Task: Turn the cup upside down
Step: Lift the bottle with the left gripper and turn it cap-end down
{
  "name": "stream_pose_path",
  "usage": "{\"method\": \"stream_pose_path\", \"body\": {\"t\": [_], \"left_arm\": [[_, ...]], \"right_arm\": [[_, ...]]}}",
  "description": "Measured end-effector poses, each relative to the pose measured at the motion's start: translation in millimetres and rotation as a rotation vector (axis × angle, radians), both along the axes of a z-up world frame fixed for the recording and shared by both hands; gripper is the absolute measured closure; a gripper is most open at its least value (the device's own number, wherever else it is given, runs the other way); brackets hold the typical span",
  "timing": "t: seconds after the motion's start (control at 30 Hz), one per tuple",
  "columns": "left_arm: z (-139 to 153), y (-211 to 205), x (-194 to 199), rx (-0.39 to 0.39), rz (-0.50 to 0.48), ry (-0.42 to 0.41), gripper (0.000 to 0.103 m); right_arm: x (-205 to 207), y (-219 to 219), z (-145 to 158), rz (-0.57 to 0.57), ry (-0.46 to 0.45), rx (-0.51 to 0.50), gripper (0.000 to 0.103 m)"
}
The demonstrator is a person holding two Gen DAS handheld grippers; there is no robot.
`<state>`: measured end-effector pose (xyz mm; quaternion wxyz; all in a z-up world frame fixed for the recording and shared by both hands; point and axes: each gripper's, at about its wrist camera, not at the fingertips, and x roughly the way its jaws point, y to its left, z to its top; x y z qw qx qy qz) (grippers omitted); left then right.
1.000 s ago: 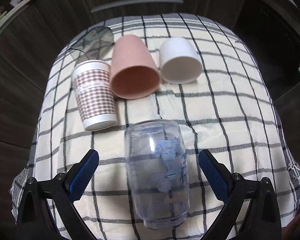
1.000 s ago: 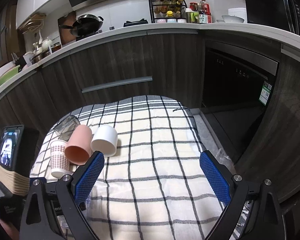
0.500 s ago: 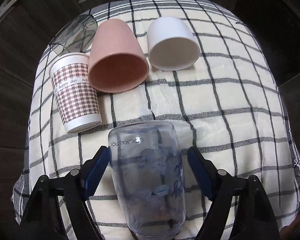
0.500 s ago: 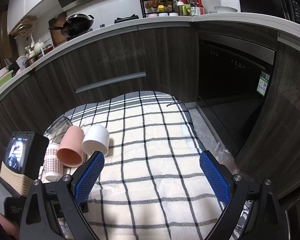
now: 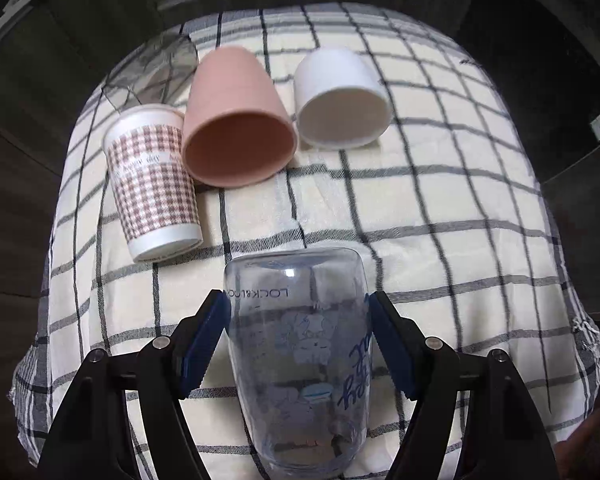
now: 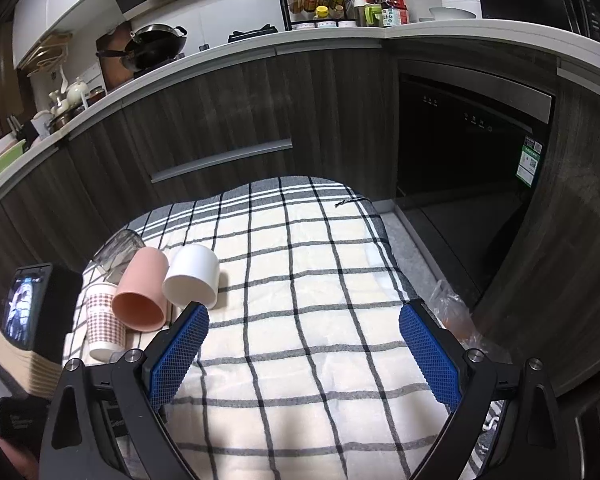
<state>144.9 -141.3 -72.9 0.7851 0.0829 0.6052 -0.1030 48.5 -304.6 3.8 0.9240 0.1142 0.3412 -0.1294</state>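
Left gripper (image 5: 298, 340) closed on the clear printed plastic cup (image 5: 298, 360) lying on its side on the checked cloth (image 5: 440, 220).

Its blue pads (image 5: 204, 344) press both sides of the cup's wall, roughly mid-body, with the rounded base pointing away from the camera. I judge the cup light, fairly stiff and smooth (so liable to slip or spin in the pads); a mid-wall hold looks sound for turning it mouth-down. The right gripper (image 6: 304, 354) hangs wide open above bare cloth, holding nothing. Well beyond lie a houndstooth paper cup (image 5: 154, 188), a pink tumbler (image 5: 236, 120) and a white cup (image 5: 340, 100).
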Motion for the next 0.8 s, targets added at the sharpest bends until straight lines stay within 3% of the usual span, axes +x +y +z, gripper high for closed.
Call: {"method": "stream_pose_path", "body": {"t": [0.3, 0.47, 0.63, 0.8], "left_arm": [[50, 20, -31, -0.065, 0.009, -0.374, 0.031], [57, 34, -42, -0.120, 0.043, -0.587, 0.032], [44, 43, -45, -0.165, 0.085, -0.618, 0.032], [41, 47, -54, -0.155, 0.103, -0.651, 0.032]], "right_arm": [[-3, 0, 1, -0.006, -0.018, 0.013, 0.007], [-3, 6, 0, 0.004, -0.014, -0.021, 0.007], [-5, 10, -1, 0.005, -0.009, -0.059, 0.007], [-4, 12, -2, 0.007, -0.003, -0.077, 0.007]]}}
